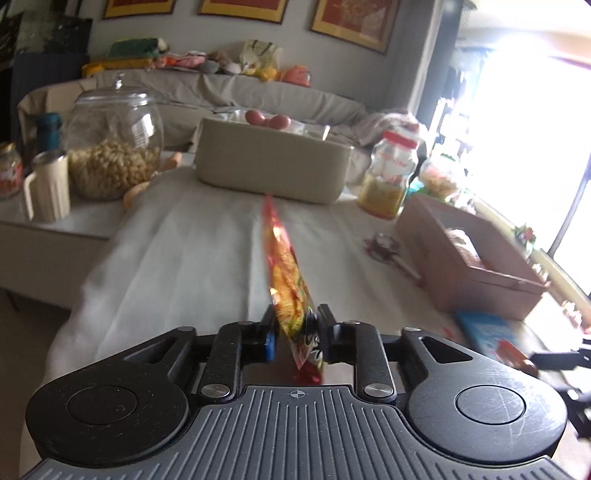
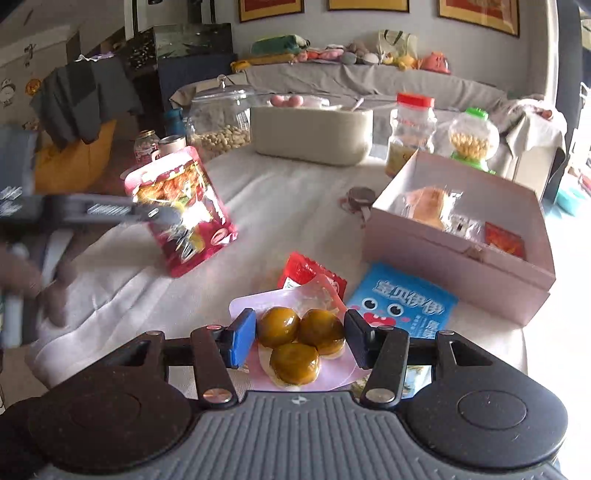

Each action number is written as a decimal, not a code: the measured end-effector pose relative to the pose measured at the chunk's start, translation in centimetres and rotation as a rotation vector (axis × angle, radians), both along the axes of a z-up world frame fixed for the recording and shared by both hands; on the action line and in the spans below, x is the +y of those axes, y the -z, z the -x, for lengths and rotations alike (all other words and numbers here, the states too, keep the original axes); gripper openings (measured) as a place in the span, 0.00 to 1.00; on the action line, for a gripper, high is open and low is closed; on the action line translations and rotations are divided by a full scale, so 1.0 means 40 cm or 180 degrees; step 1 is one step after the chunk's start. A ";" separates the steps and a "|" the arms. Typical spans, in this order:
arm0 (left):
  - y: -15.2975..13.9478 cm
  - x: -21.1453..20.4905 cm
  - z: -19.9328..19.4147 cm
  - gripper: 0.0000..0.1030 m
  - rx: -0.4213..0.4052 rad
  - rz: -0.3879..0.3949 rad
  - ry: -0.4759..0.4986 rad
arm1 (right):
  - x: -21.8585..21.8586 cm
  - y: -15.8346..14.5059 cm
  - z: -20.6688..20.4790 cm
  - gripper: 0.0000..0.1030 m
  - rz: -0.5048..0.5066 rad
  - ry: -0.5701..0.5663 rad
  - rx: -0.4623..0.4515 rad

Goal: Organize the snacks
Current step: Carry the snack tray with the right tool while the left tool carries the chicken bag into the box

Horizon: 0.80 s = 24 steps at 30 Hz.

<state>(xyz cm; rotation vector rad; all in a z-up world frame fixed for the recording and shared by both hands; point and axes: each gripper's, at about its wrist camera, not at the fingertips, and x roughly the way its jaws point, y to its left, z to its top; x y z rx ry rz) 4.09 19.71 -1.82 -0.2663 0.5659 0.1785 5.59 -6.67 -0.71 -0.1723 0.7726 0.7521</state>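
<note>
Left tool (image 1: 295, 328): pinching a red snack bag (image 1: 286, 273) near its lower edge, held edge-on in the air above the cloth-covered bench (image 1: 184, 240) (blurred in both views).
Right tool (image 2: 300, 338): spread, fingers either side of a clear pack of three amber sweets (image 2: 299, 339) lying on the bench.
Beside that pack: a small red packet (image 2: 306, 271) and a blue packet (image 2: 406, 299).
Pink box (image 2: 458, 258): right of them, holding wrapped snacks.

Home living room: covered sofa (image 1: 266, 92), framed pictures (image 1: 354, 22).
</note>
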 end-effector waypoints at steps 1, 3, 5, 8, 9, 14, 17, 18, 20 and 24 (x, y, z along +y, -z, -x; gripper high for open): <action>0.003 0.003 -0.020 0.27 0.0016 0.0000 0.0013 | 0.004 0.007 -0.003 0.51 0.0008 0.0006 0.0014; 0.005 0.006 -0.046 0.27 -0.0004 -0.0016 0.0039 | 0.000 0.019 -0.008 0.51 0.0001 0.0019 0.0053; 0.008 0.008 -0.064 0.27 -0.0070 -0.0009 0.0046 | -0.005 0.030 -0.013 0.51 -0.0026 0.0035 0.0092; 0.018 0.018 -0.110 0.27 -0.0130 0.0063 -0.0015 | -0.011 0.048 -0.023 0.51 -0.0031 0.0092 0.0174; 0.022 0.020 -0.128 0.27 -0.0119 0.0074 -0.0068 | -0.014 0.052 -0.023 0.51 -0.0029 0.0110 0.0185; 0.043 0.031 -0.212 0.31 -0.0192 0.0036 -0.0294 | -0.030 0.051 -0.003 0.51 -0.0014 0.0152 0.0123; 0.038 0.057 -0.239 0.29 -0.0214 0.0184 -0.0300 | -0.048 0.047 0.004 0.51 -0.0022 0.0206 0.0091; 0.032 0.070 -0.244 0.28 -0.0213 0.0310 -0.0344 | -0.054 0.046 0.003 0.51 -0.0034 0.0235 0.0092; 0.024 0.096 -0.250 0.24 -0.0253 0.0561 -0.0364 | -0.062 0.044 -0.004 0.51 -0.0048 0.0291 0.0094; 0.005 0.100 -0.217 0.21 -0.0318 0.0681 -0.0187 | -0.072 0.037 -0.015 0.51 -0.0080 0.0360 0.0073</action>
